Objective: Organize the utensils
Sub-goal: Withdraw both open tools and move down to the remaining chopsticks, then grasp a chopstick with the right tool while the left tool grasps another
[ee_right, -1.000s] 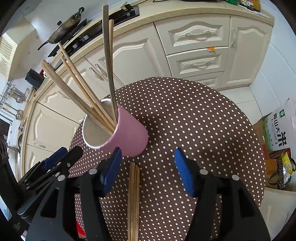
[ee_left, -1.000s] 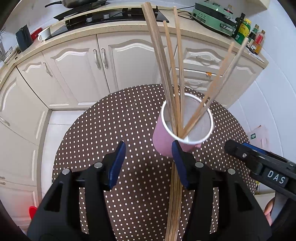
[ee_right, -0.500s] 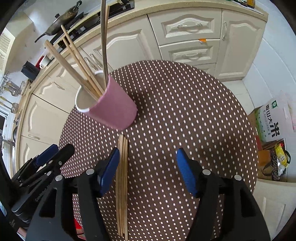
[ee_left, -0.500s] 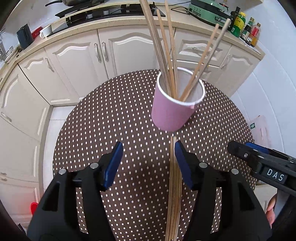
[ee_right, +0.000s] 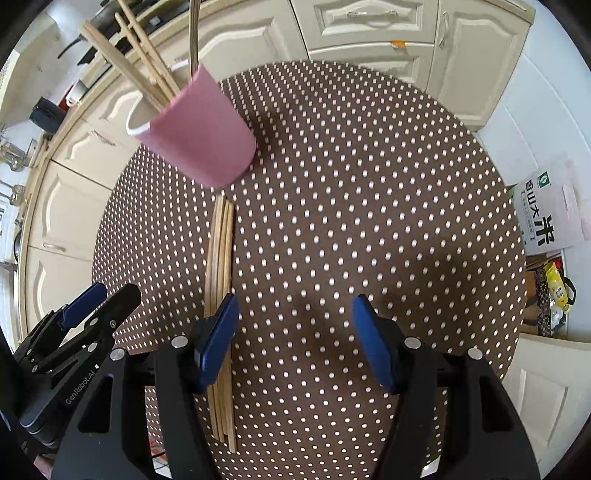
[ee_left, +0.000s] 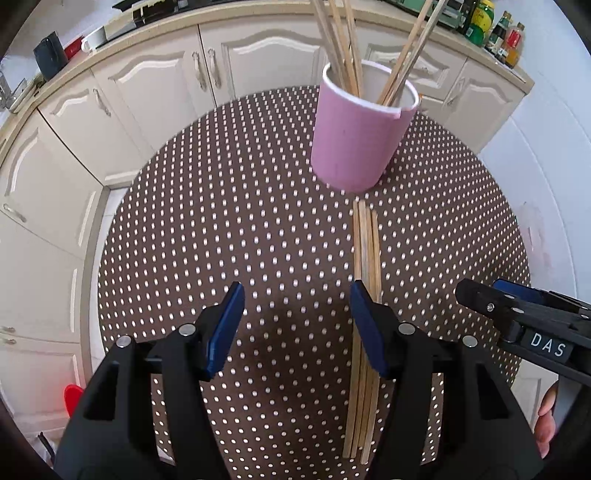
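Note:
A pink cup (ee_left: 354,136) (ee_right: 199,133) stands at the far side of the round brown dotted table (ee_left: 221,221) (ee_right: 369,184), with several wooden chopsticks (ee_left: 345,44) (ee_right: 140,70) upright in it. Several more chopsticks (ee_left: 364,251) (ee_right: 221,258) lie bundled on the cloth, running from the cup's base toward me. My left gripper (ee_left: 295,291) hangs open over bare cloth, and its right finger covers part of the bundle. My right gripper (ee_right: 295,301) is open too, with the bundle under its left finger. Each gripper shows at the edge of the other's view, the right (ee_left: 517,314) and the left (ee_right: 85,314).
Cream kitchen cabinets (ee_left: 147,81) curve behind the table, under a counter with bottles (ee_left: 498,26). A rice box (ee_right: 543,218) and bags sit on the floor at the right. A red object (ee_left: 74,395) lies on the floor at the left. A person's fingers (ee_left: 546,424) show bottom right.
Both grippers have drawn back from the cup and sunk toward the table, so the cup sits farther up in each view. More of the lying bundle shows. The left jaws stand slightly wider.

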{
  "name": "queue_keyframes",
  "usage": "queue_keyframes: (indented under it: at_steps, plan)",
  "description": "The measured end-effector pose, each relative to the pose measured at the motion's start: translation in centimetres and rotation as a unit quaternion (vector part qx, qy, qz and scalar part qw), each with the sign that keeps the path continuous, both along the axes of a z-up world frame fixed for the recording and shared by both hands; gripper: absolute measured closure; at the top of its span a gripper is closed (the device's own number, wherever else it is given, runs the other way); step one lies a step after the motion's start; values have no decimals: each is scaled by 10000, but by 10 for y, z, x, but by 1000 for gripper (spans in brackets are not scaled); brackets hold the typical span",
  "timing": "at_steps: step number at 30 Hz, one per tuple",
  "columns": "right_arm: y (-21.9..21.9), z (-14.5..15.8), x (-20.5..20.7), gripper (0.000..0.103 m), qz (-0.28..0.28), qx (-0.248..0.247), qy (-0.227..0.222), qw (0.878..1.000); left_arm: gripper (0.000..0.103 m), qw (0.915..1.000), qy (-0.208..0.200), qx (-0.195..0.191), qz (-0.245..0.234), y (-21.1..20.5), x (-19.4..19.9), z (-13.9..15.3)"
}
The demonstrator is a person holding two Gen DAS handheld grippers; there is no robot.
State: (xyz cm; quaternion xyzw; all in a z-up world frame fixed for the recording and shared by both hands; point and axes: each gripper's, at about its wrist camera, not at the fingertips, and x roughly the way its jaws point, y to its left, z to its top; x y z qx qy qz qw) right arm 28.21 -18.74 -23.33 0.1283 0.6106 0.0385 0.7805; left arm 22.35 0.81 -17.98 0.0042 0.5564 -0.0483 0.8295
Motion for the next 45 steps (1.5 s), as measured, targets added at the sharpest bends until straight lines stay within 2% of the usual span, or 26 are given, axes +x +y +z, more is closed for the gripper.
queue_keyframes:
  at_steps: [18, 27, 32, 39, 45]
  plan:
    - [46, -37, -23, 42, 406, -305, 466, 9976, 44, 9983, 550, 104, -147, 1, -29, -48]
    - [100, -52, -21, 41, 592, -417, 573, 9957, 42, 9976, 662, 124, -140, 20, -20, -58]
    - [123, -59, -18, 32, 592, -469, 565, 9955, 41, 9973, 704, 161, -92, 34, -14, -63]
    - [156, -65, 0, 32, 696, -780, 527, 9931, 41, 9971, 745, 145, -92, 50, -3, -68]
    - [166, -69, 3, 34, 498, -908, 594, 9928, 41, 9969, 754, 142, -155, 56, 11, -70]
